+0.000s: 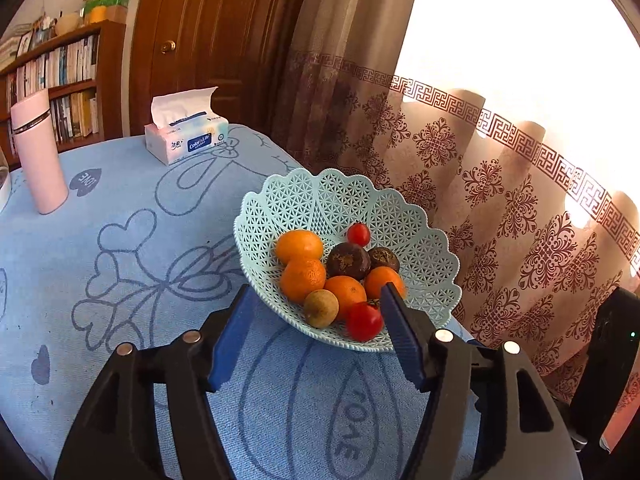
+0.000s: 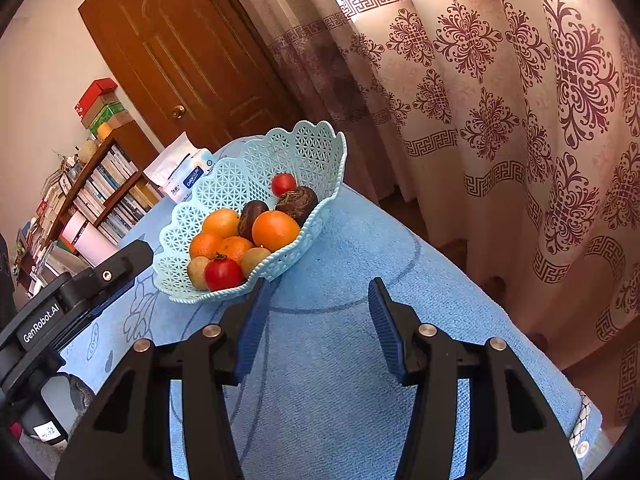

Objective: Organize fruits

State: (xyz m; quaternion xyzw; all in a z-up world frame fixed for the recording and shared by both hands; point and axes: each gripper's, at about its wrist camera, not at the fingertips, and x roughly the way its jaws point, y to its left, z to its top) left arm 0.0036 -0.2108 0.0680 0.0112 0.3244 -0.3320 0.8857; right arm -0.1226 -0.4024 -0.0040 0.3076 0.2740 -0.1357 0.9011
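Both claws stand released, jaws spread wide with nothing between them. Left claw (image 1: 318, 312) hangs just before the near rim of the fruit basket, its right finger overlapping the rim in the left wrist view, though I cannot tell whether it touches. Right claw (image 2: 318, 300) hovers over bare cloth just beside the basket's near edge.

Behind everything, a patterned curtain (image 1: 500, 208) and a brown door (image 1: 216, 40) fill the background, with a bookshelf (image 1: 60, 80) at the left. A bench draped in a blue cloth (image 1: 120, 240) printed with hearts carries the things.

On it, near the curtain-side edge, sits the pale green lattice basket (image 1: 332, 196), holding all the fruit seen. Well apart from it stand a pink tumbler (image 1: 38, 152) and a tissue pack (image 1: 186, 132) toward the far side.

Inside the basket lie four oranges (image 1: 300, 246) clustered in the middle, two dark brown wrinkled fruits (image 1: 348, 260) beside them, and a tan round fruit (image 1: 321, 308) at the front; the right wrist view shows a second one beside it. A red tomato (image 1: 364, 322) rests at the near rim, and a smaller cherry tomato (image 1: 358, 234) sits at the back.
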